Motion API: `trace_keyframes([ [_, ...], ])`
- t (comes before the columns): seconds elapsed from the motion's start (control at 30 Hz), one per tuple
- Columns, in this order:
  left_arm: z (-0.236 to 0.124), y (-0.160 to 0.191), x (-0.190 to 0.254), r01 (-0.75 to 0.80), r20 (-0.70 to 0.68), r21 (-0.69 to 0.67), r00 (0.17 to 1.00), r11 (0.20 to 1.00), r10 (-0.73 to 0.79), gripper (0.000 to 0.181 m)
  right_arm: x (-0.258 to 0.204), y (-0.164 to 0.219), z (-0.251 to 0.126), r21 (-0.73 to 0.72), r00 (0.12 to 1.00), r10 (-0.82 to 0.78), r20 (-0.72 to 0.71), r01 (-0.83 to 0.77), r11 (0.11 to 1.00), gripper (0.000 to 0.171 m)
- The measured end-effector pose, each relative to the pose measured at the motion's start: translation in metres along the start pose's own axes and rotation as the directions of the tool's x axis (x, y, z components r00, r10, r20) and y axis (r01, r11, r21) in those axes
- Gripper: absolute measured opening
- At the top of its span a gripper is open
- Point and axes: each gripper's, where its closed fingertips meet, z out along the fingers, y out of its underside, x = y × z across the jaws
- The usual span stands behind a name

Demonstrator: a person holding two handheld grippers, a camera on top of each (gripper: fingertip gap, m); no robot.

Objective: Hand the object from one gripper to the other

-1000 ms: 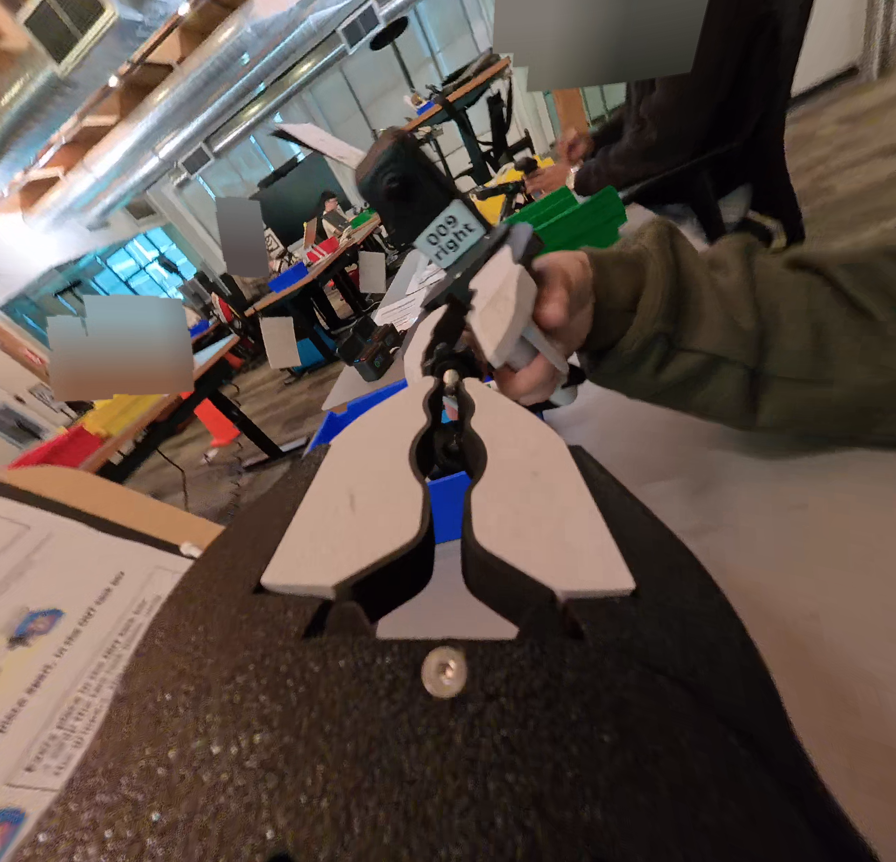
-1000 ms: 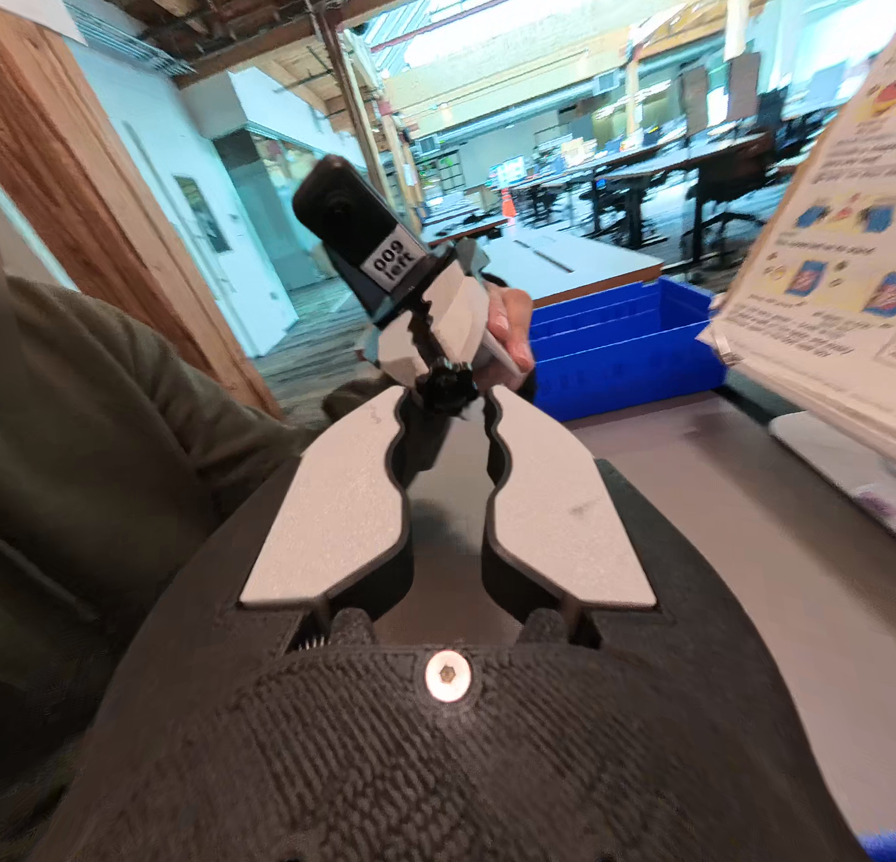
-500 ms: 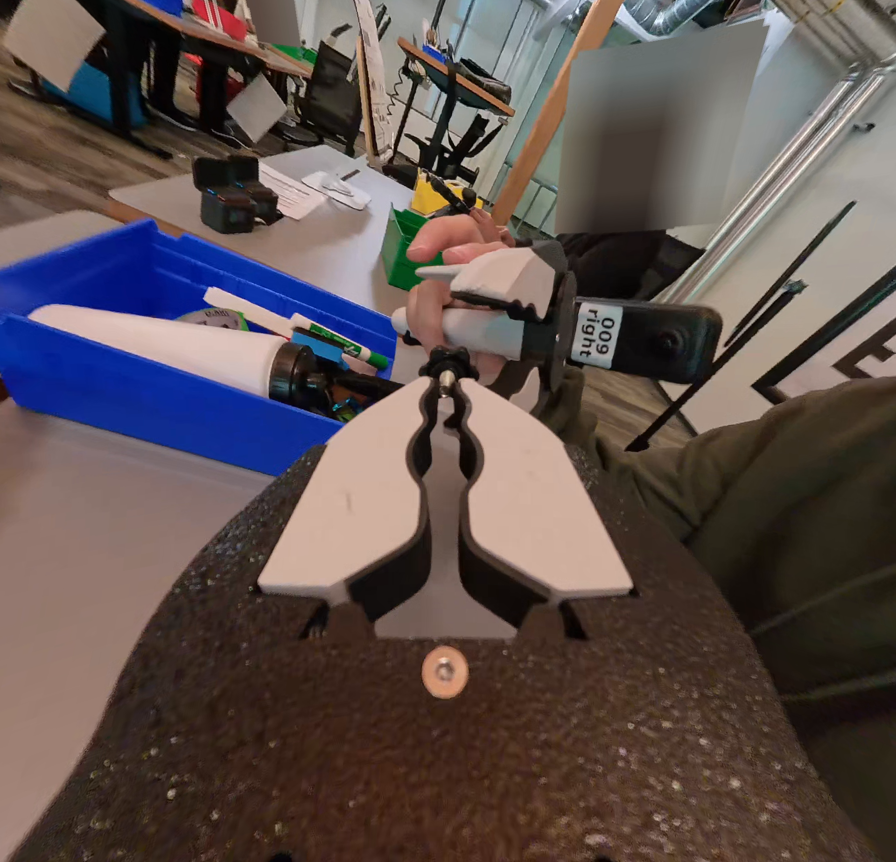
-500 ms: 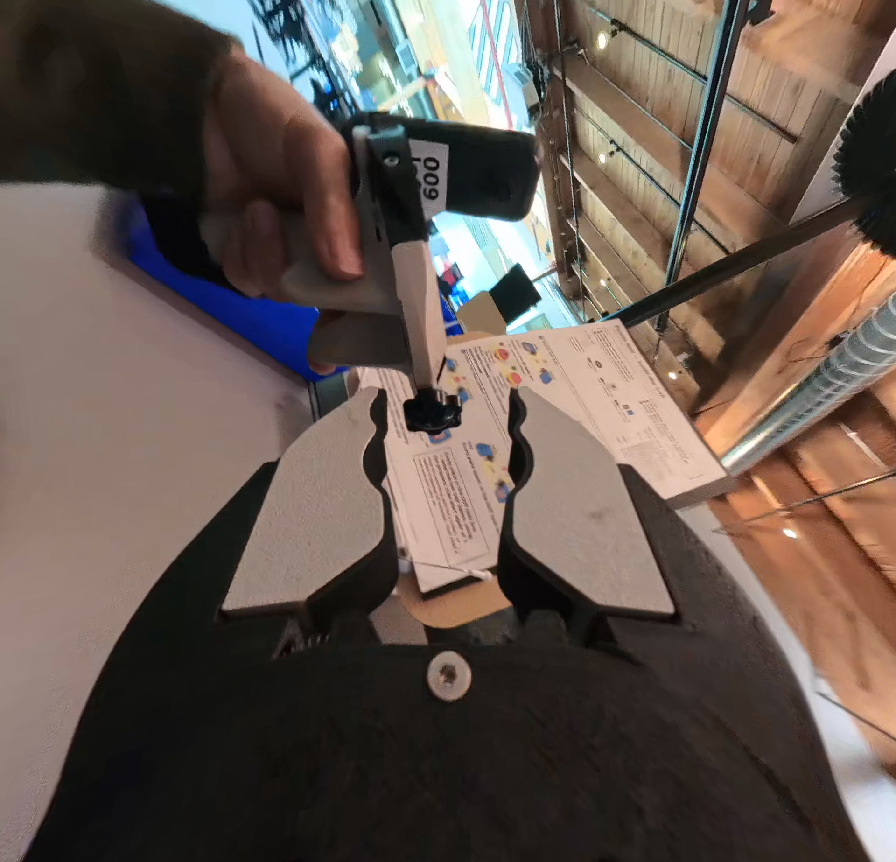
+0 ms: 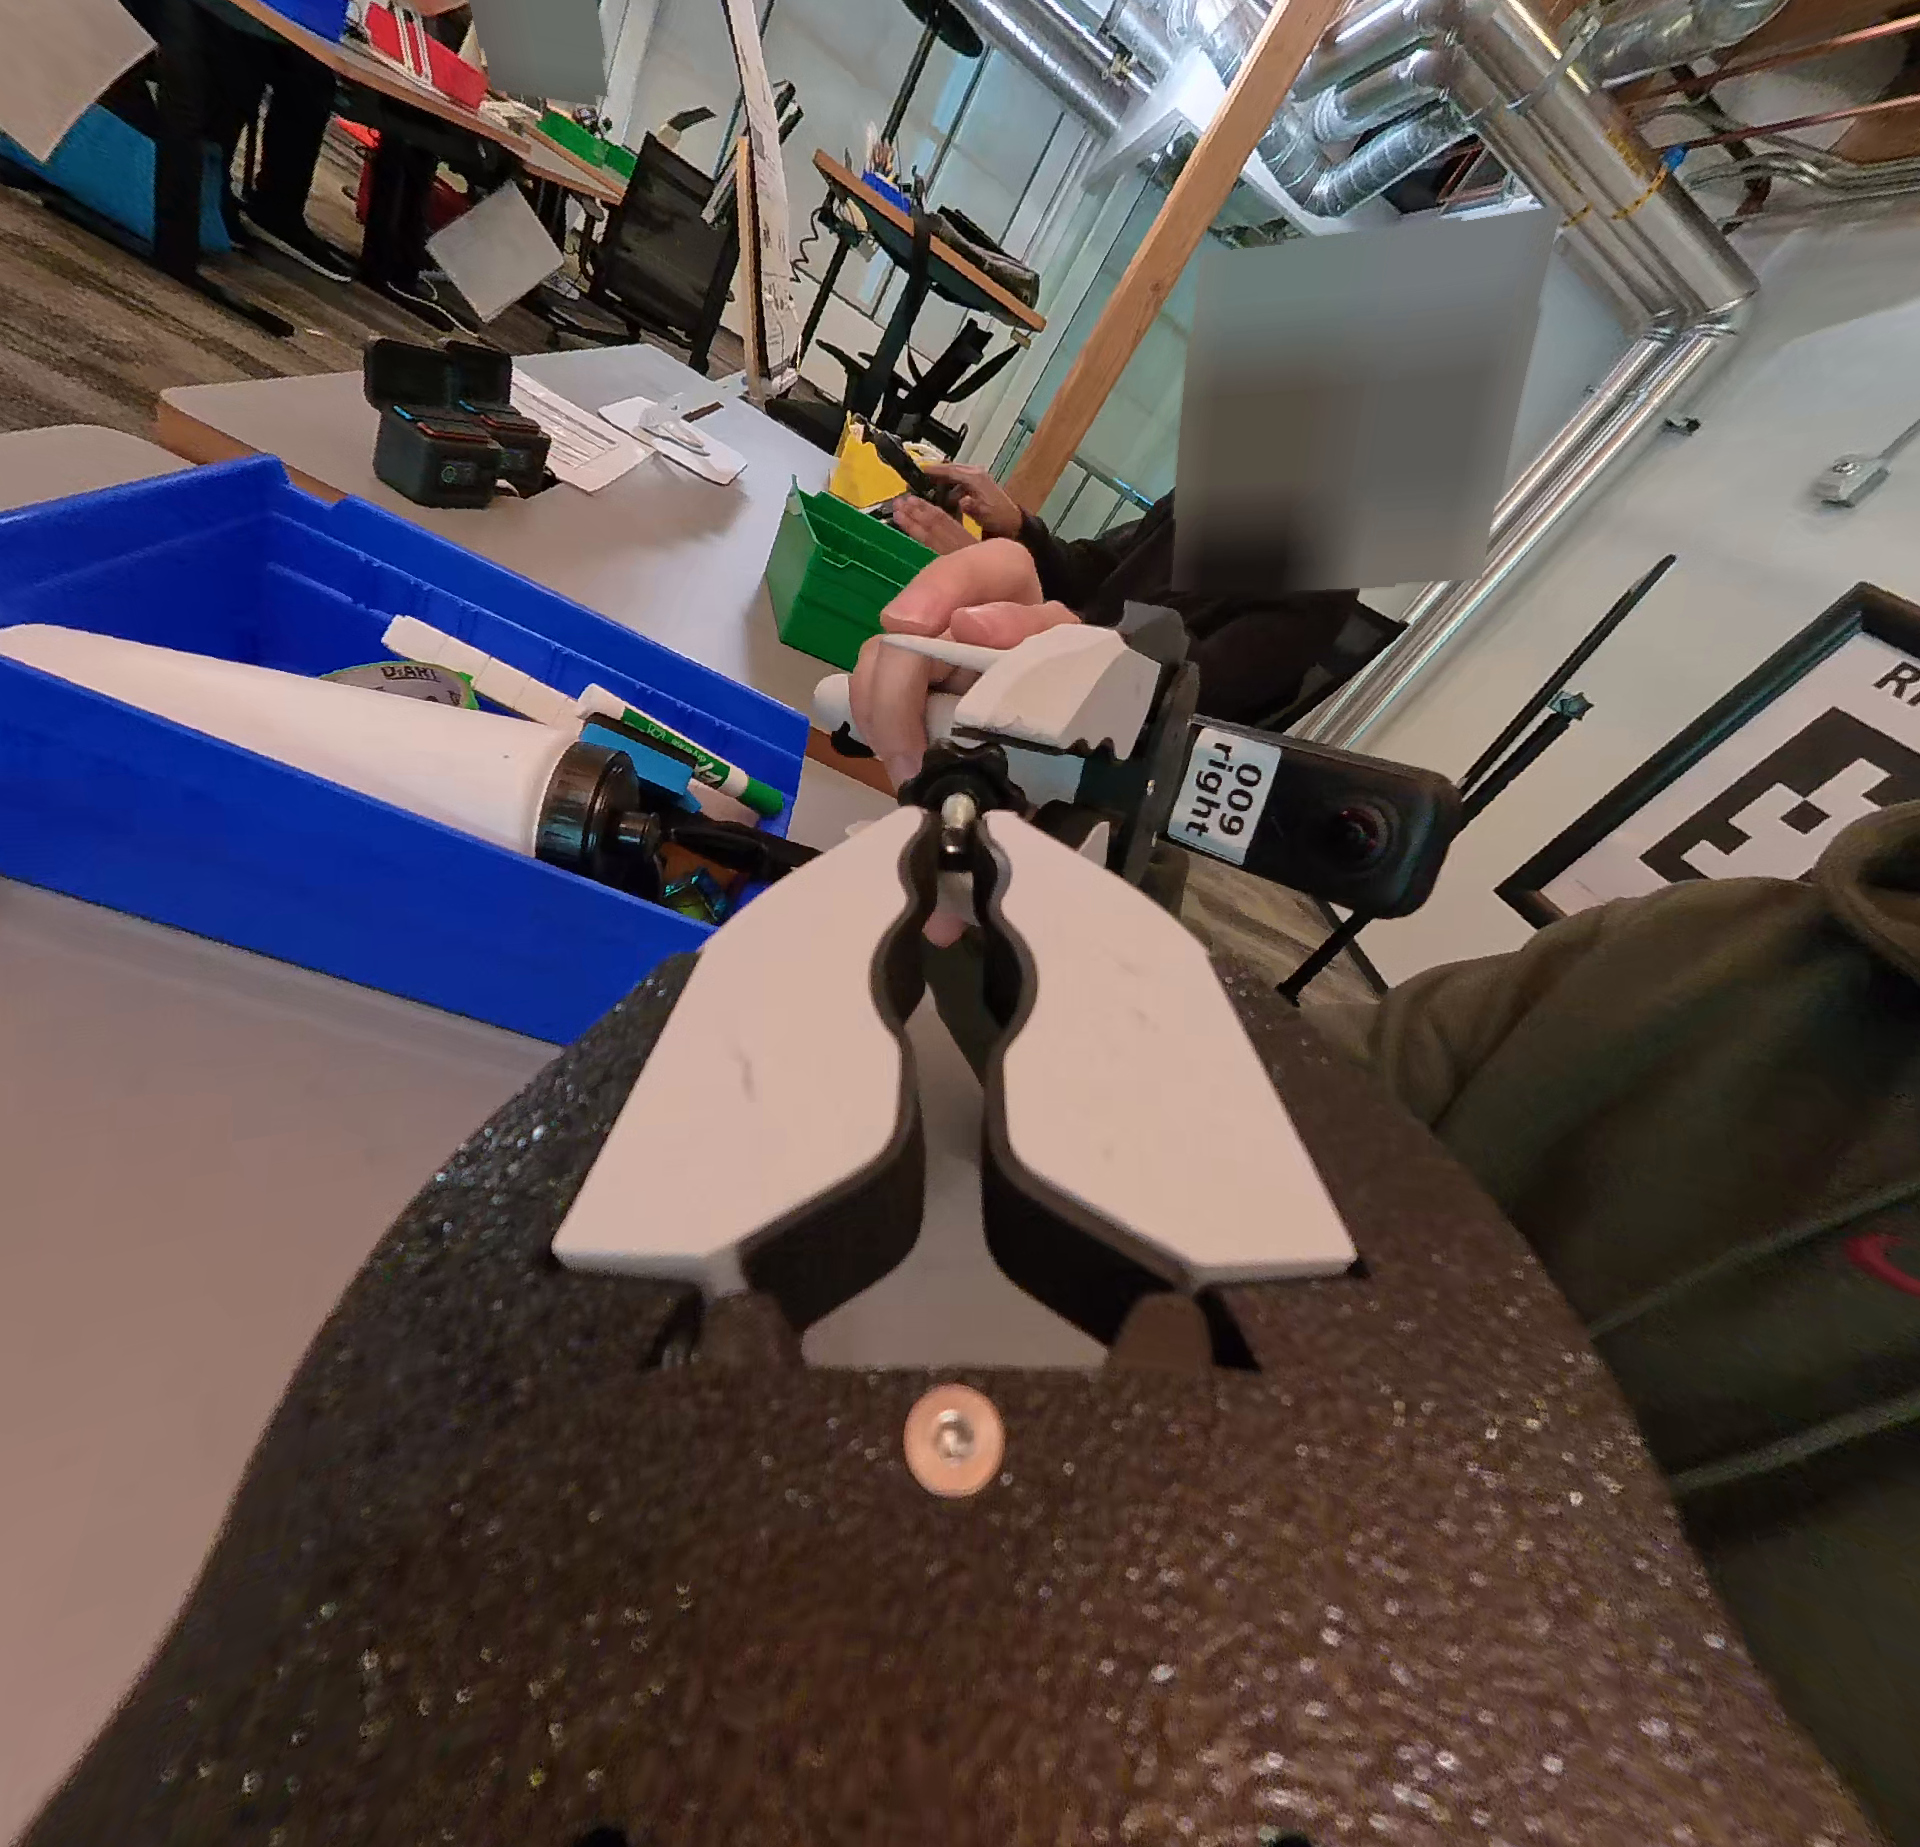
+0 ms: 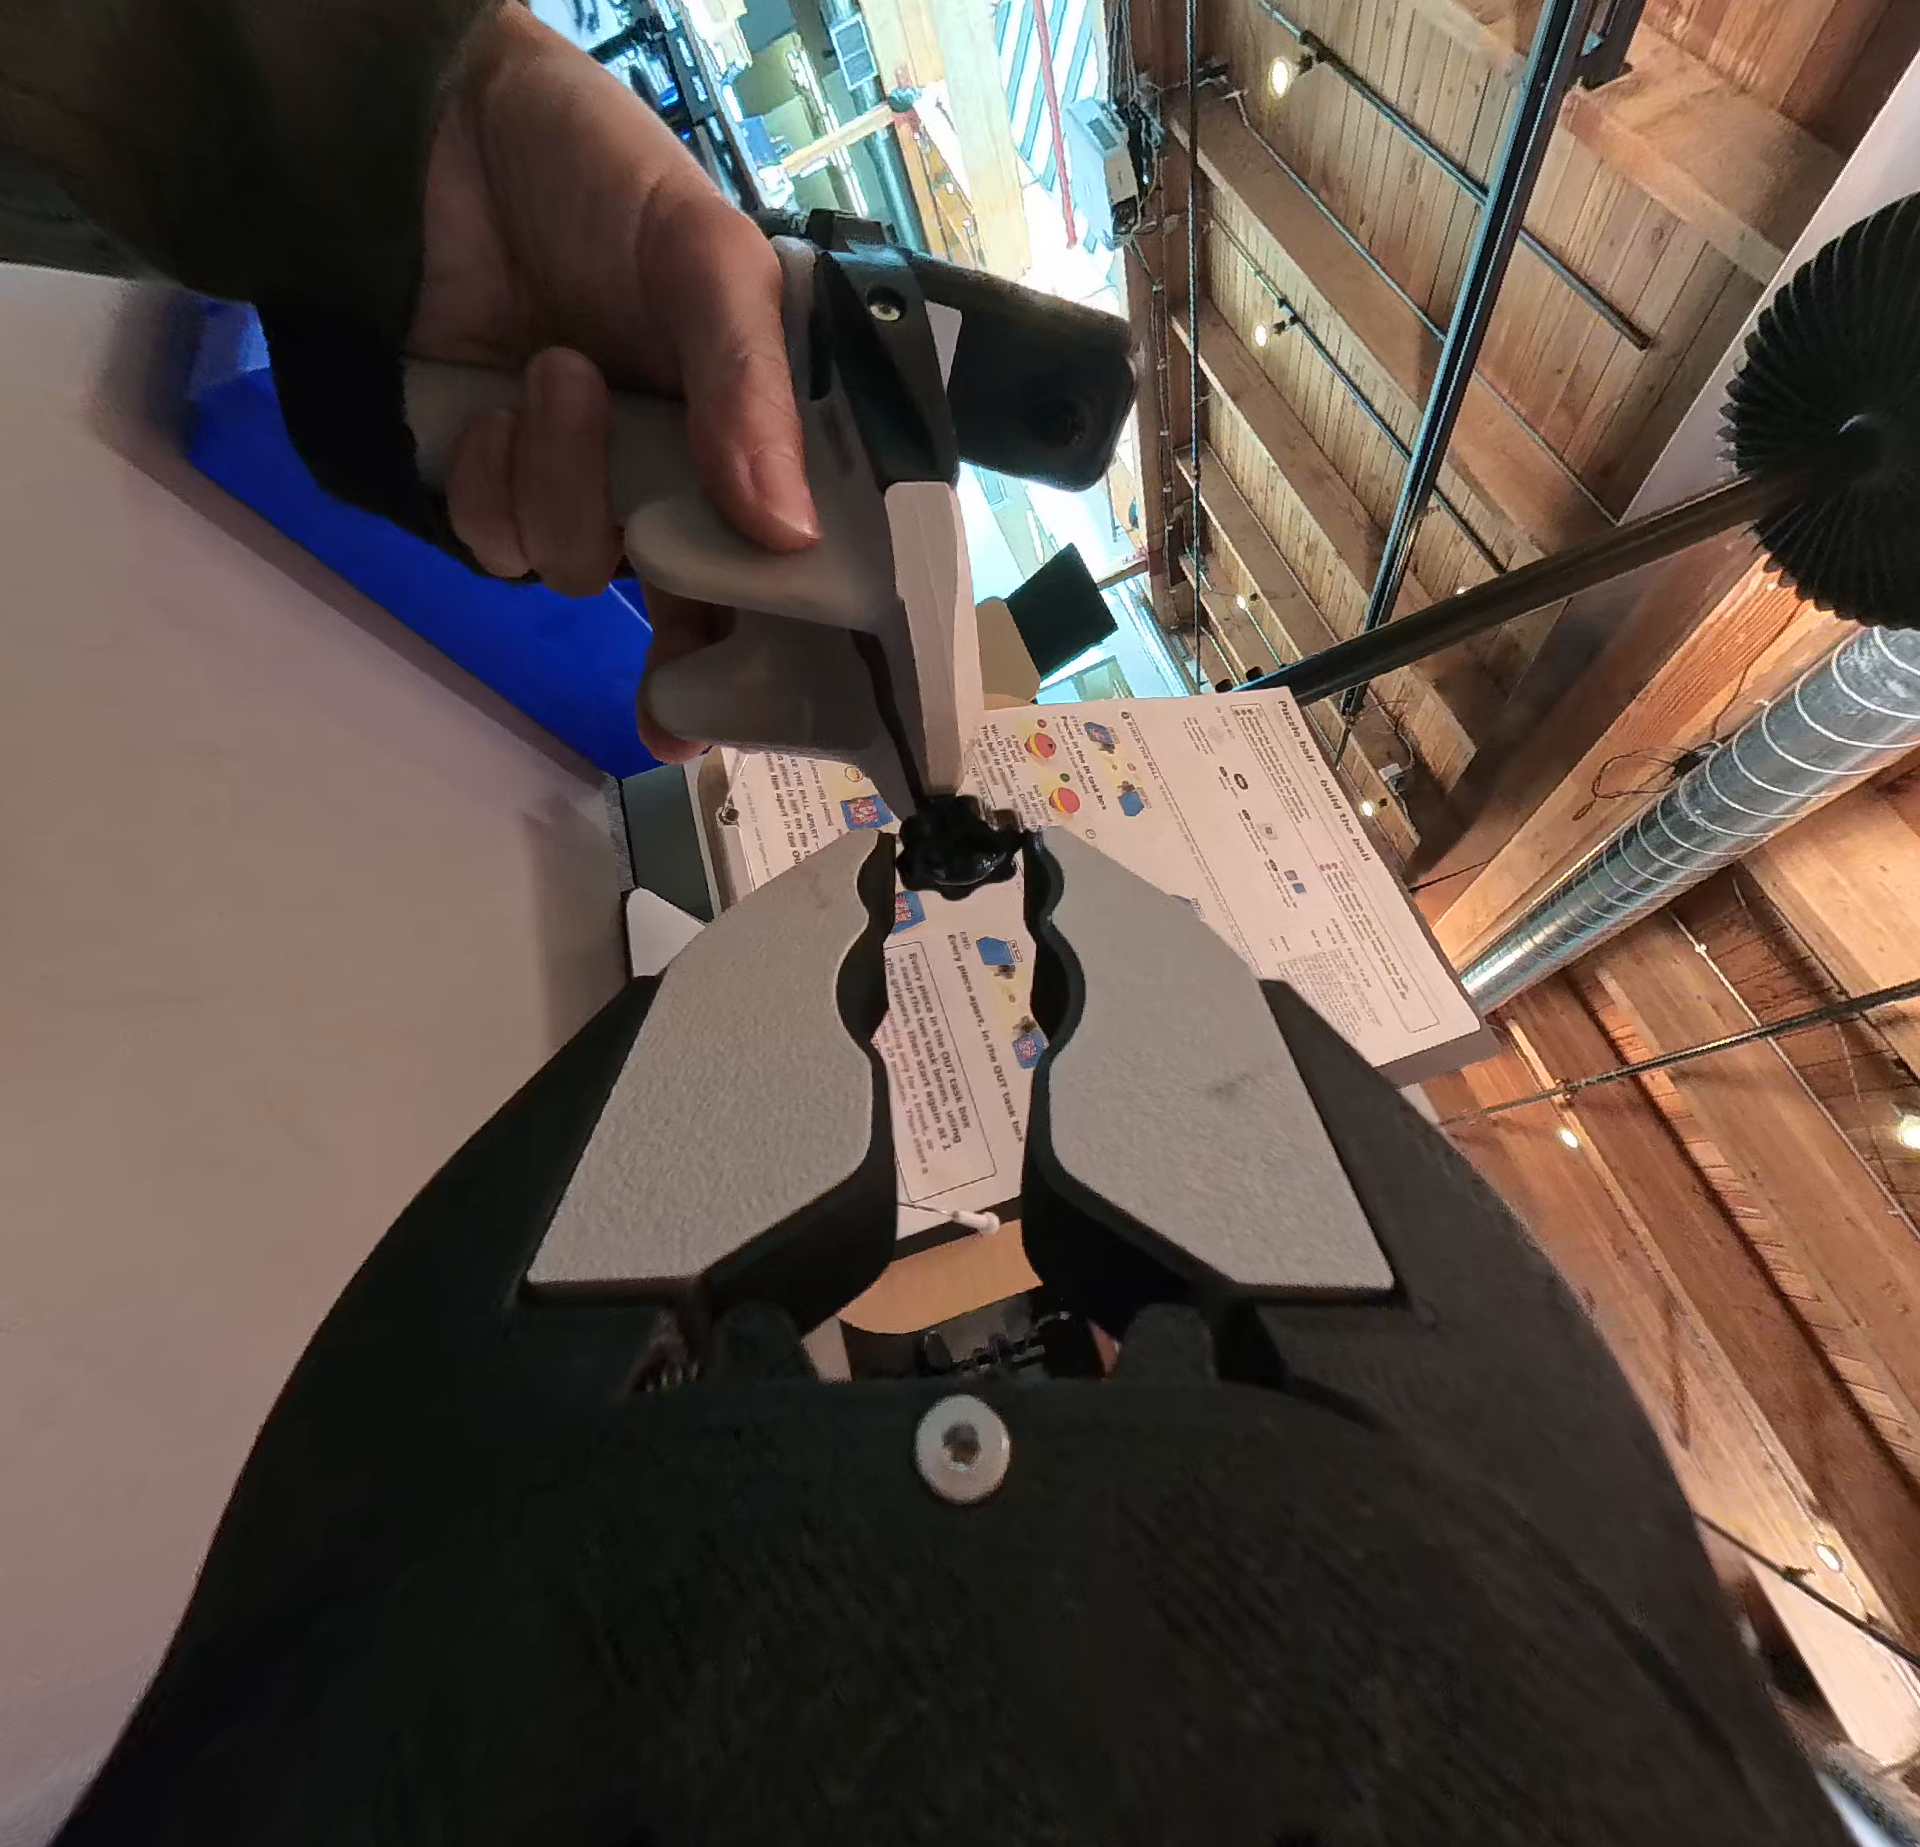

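The object is a small black knob screw [image 5: 951, 767] with a metal shaft. My left gripper [image 5: 956, 833] is shut on the shaft, and the knob sticks out past its tips. In the right wrist view the black knob [image 6: 951, 852] sits between the tips of my right gripper [image 6: 961, 847], whose fingers have closed in against its sides. The left gripper [image 6: 935, 774] comes in from above there, held by a hand. In the left wrist view the right gripper [image 5: 977, 748] meets the knob from the far side. Both grippers are raised above the table.
A blue bin [image 5: 260, 862] with a white bottle and markers stands on the grey table [image 5: 208, 1226] to the left. A green bin [image 5: 831, 582] and another person's hands are farther back. A printed instruction sheet [image 6: 1247, 862] stands behind the handover point. The grippers are tip to tip, or close to it.
Both grippers rolled sharply between a second and half a second ago, then held. My right gripper's fingers have since narrowed from wide open onto the knob. My left gripper stays shut on the shaft.
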Motion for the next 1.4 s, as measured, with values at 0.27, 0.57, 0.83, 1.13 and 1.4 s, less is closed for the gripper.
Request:
trace_keyframes([
  [0.27, 0.001, -0.002, -0.02, -0.086, 0.178, -0.008, 0.98, 0.996, 0.086, 0.009, 0.001, 0.02, 0.005, -0.185, 0.998, 0.056, 0.007, -0.054, 0.981, 0.022],
  [0.57, 0.001, -0.01, -0.039, -0.225, 0.533, -0.085, 0.813, 0.971, 0.235, 0.036, 0.005, 0.044, 0.01, -0.395, 0.995, -0.095, -0.03, 0.076, 0.915, 0.022],
  [0.83, 0.015, -0.008, -0.045, -0.238, 0.584, -0.096, 0.773, 0.967, 0.248, 0.034, 0.003, 0.047, 0.013, -0.441, 0.989, -0.15, -0.017, 0.127, 0.888, 0.022],
  [1.13, 0.014, -0.014, -0.044, -0.301, 0.593, -0.09, 0.75, 0.949, 0.294, 0.025, 0.007, 0.042, 0.012, -0.397, 0.997, -0.058, -0.047, 0.034, 0.917, 0.022],
  [1.4, -0.009, -0.032, 0.006, -0.617, 0.224, 0.164, 0.783, 0.77, 0.579, 0.025, 0.016, -0.003, -0.007, -0.027, 0.404, 0.879, 0.253, -0.905, 0.424, 0.071],
])
